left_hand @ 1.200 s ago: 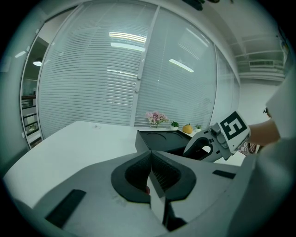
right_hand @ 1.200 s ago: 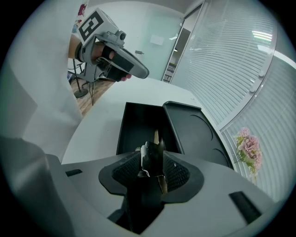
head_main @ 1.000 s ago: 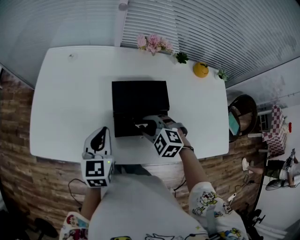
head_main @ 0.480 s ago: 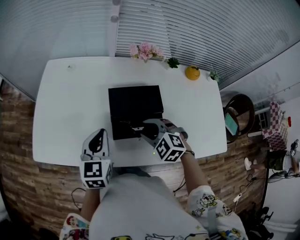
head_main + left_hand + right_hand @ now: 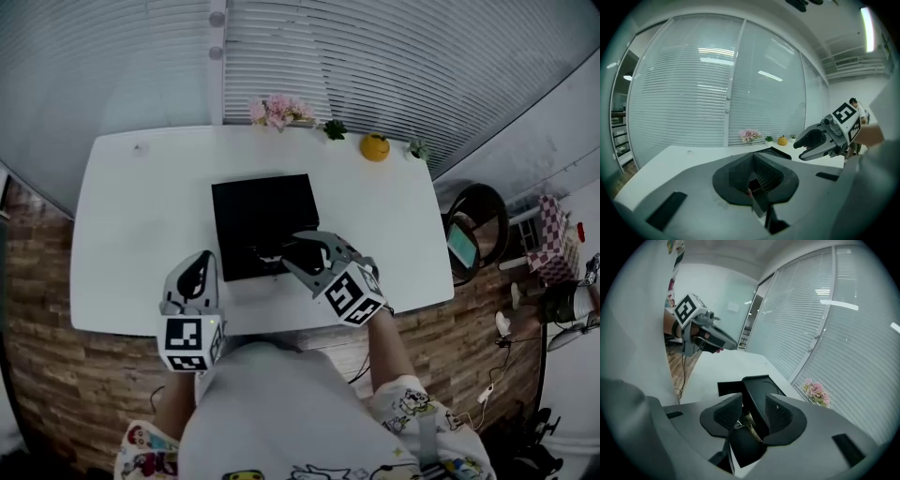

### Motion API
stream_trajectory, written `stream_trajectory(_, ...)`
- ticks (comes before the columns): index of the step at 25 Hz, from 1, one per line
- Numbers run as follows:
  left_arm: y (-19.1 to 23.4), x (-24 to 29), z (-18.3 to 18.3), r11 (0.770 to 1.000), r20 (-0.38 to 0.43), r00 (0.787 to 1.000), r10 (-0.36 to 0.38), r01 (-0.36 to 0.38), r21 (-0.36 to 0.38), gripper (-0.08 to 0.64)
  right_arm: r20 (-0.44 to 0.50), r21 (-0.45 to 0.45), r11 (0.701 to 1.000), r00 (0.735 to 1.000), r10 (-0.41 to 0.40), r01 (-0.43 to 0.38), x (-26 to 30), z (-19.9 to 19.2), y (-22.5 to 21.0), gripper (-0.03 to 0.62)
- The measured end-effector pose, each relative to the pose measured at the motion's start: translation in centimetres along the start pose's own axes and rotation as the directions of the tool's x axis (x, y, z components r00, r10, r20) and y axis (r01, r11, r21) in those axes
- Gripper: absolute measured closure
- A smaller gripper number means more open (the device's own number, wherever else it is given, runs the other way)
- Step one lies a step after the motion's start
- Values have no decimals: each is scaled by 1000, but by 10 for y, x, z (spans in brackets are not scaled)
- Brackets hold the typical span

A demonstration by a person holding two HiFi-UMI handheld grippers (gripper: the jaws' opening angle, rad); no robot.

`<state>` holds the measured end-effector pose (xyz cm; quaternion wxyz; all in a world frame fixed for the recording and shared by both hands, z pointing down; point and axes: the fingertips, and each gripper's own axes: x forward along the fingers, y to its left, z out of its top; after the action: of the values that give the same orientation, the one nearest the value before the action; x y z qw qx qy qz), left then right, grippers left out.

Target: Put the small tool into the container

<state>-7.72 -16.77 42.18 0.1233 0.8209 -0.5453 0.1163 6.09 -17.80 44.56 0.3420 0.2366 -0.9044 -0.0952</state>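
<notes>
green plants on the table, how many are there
2. One small green plant sits between the pink flowers and the orange round object at the table's back edge; the other is just right of that object. None appear hidden.

A black box (image 5: 258, 211) sits in the middle of a white table (image 5: 131, 225), with pink flowers (image 5: 277, 110) and a yellow fruit (image 5: 375, 147) along the far edge. The right gripper (image 5: 286, 255) reaches over the box's near edge with a small tool (image 5: 271, 254) at its tip. The left gripper (image 5: 195, 270) hovers by the table's near edge, apart from the box.
</notes>
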Motion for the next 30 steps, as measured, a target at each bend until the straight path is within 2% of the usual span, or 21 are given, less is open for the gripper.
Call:
stream_trajectory(4, -8, 1, 7, 999, 8, 999, -43, 43, 21, 554, 95, 117, 992, 994, -47, 36, -16, 11, -8, 448)
stream_trajectory(7, -11, -1, 16, 998, 27, 998, -61, 61, 19, 554, 163, 210, 976, 982, -95, 59, -30, 17, -12, 448)
stream_trajectory(14, -24, -7, 24, 992, 52, 992, -116, 113, 54, 554, 282, 413, 904, 929, -241, 109, -65, 20, -18, 483)
stream_trajectory(20, -32, -11, 32, 989, 80, 987, -139, 134, 61, 554, 299, 536, 833, 891, -342, 139, -87, 13, -18, 535)
stream_trajectory(26, -41, -13, 28, 985, 74, 984, -164, 159, 73, 554, 283, 591, 787, 868, -407, 176, -97, 4, -16, 571)
stream_trajectory(30, -47, -11, 23, 981, 59, 981, -185, 181, 72, 554, 270, 596, 779, 866, -421, 193, -99, 1, -13, 584)
